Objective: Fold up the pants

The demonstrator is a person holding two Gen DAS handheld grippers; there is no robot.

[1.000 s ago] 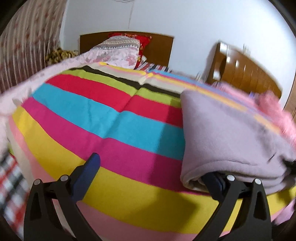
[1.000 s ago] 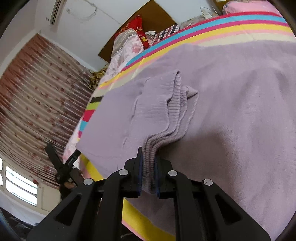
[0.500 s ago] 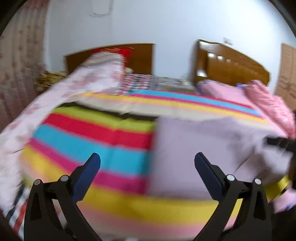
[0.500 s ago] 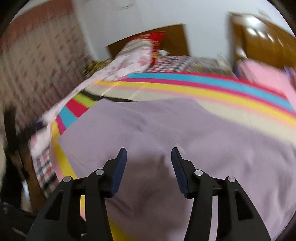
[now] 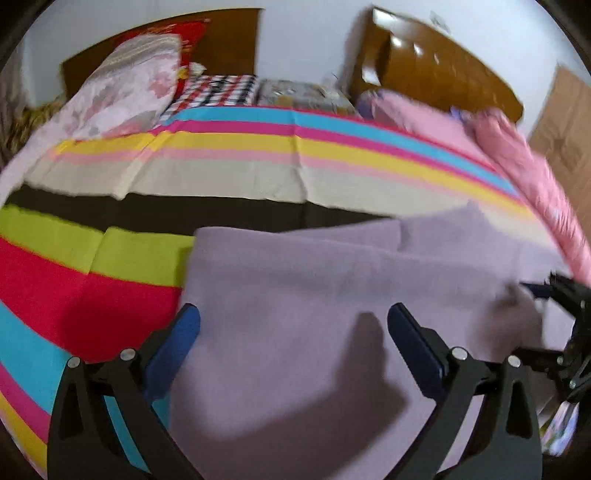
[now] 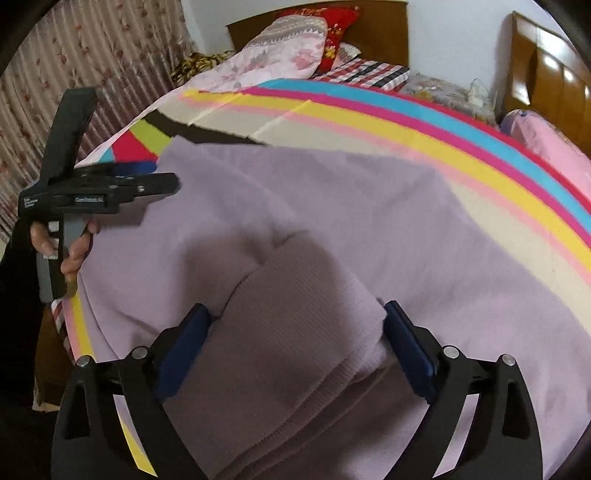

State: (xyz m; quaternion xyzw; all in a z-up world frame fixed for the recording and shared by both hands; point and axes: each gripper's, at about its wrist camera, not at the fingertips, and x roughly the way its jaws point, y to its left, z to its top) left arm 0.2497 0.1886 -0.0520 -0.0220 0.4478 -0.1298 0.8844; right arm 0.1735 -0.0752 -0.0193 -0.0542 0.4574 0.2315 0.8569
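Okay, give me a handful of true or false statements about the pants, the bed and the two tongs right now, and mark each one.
1. The lilac pants lie on a striped bedsheet. True.
2. The right tongs are clamped shut on the ribbed cuff. False: their jaws have just been opening and stand wide, with the cuff between them unpinched.
3. The left tongs are open over the pants. True.
4. The pants are green. False: they are lilac.
5. A red pillow sits by the headboard. True.

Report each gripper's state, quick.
Left gripper: open, holding nothing.
Right gripper: jaws just opened, ribbed end of the pants between them, not gripped.
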